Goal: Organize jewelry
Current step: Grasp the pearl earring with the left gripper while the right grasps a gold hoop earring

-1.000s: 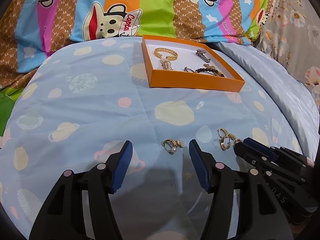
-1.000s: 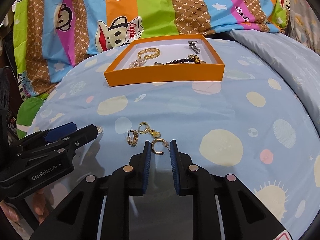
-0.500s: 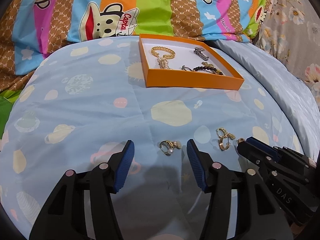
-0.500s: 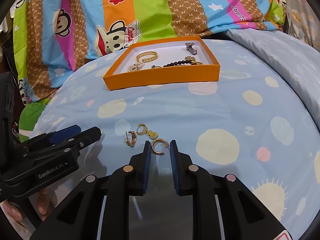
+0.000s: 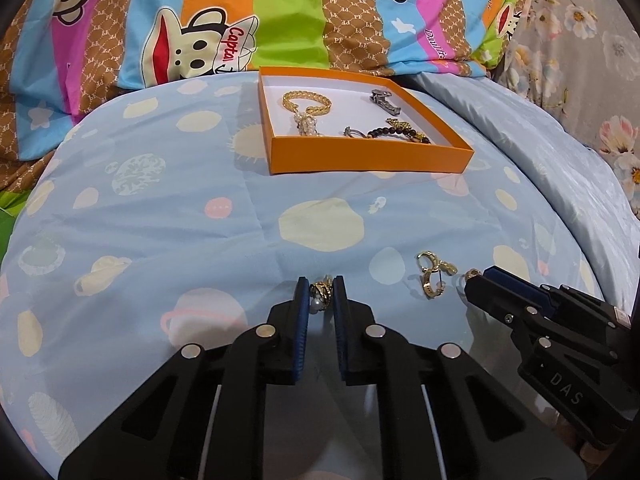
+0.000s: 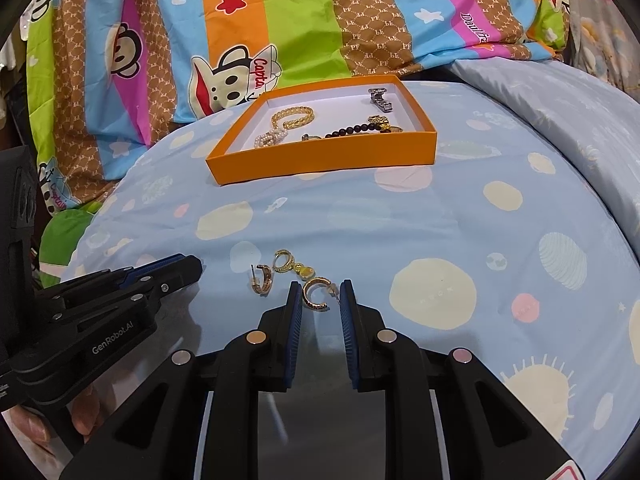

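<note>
Gold with a small white pearl, the ring (image 5: 320,295) sits pinched between the blue pads of the left hand-held gripper (image 5: 321,294), low on the light blue bedsheet (image 5: 200,208). The jaws of that tool have just been closing, and the pads now press the ring on both sides.

Just to the right of it, a pair of gold earrings (image 5: 433,276) lies loose on the sheet, apart from both tools. A further gold hoop earring (image 6: 316,294) lies between the pads of the right hand-held gripper (image 6: 320,295). That tool stands at a narrow gap; the hoop appears to touch the pads, but whether it is squeezed cannot be told. In the left wrist view the tip of the right tool reaches that same hoop.

Well beyond, near the far edge of the sheet, stands an orange tray (image 5: 368,156) with a white floor. It contains a gold chain bracelet (image 5: 306,101), a pearl piece (image 6: 272,138) touching it, a dark bead bracelet (image 5: 394,132) with gold ends, a silver ring (image 5: 354,133) beside it, and a silver clasp piece (image 5: 384,102) at the back.

Behind the tray rises a striped cartoon-print quilt (image 5: 280,20). A person's fingers (image 6: 24,426) show beneath the left tool in the right wrist view.
</note>
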